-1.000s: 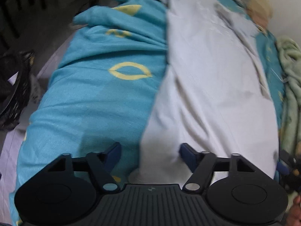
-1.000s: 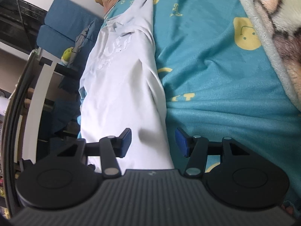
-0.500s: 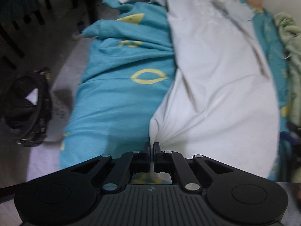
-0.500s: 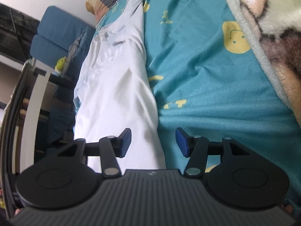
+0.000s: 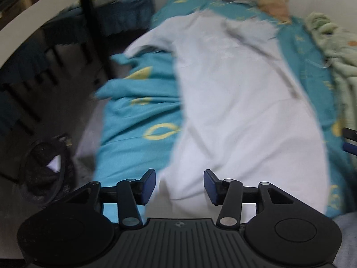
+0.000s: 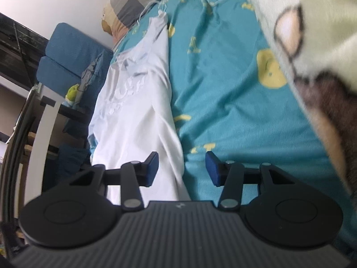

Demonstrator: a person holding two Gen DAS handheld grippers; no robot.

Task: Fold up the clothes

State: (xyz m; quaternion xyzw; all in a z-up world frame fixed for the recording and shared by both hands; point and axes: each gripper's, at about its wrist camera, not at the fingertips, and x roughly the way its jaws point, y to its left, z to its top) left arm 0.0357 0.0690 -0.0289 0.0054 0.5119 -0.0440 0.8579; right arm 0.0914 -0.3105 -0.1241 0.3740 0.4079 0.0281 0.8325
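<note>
Fingers first: left gripper (image 5: 179, 184) is hanging over the near hem of the white shirt (image 5: 241, 111), jaws opening, about half spread, blue pads (image 5: 149, 184) standing clear of the cloth – hem fabric is showing in the gap betw them but nothing is being pinched, as far as the blurred left wrist view lets me tell. Right gripper (image 6: 181, 169) is hovering at the shirt's other long side; jaws closing slowly but w/ a wide gap, left pad (image 6: 151, 167) over white cloth, right pad over the teal bedsheet (image 6: 234, 89), shirt's folded side edge (image 6: 176, 151) running betw them, not gripped yet

Step in hand, my read: shirt is lying lengthwise along the bed, collar end twd the far edge by the checked pillow (image 6: 129, 2), sides looking already tucked in to a narrow strip. Both grippers are setting up at the near hem corners for the lengthwise fold

Next move is calling for: each gripper dropping onto its hem corner, pinching all layers, lifting together & carrying the hem twd the collar w/o dragging the sheet up

Farther off: fleece blanket (image 6: 301, 33) is bunching along the bed's right edge, and a blue chair (image 6: 71, 53) is standing beyond the left edge
</note>
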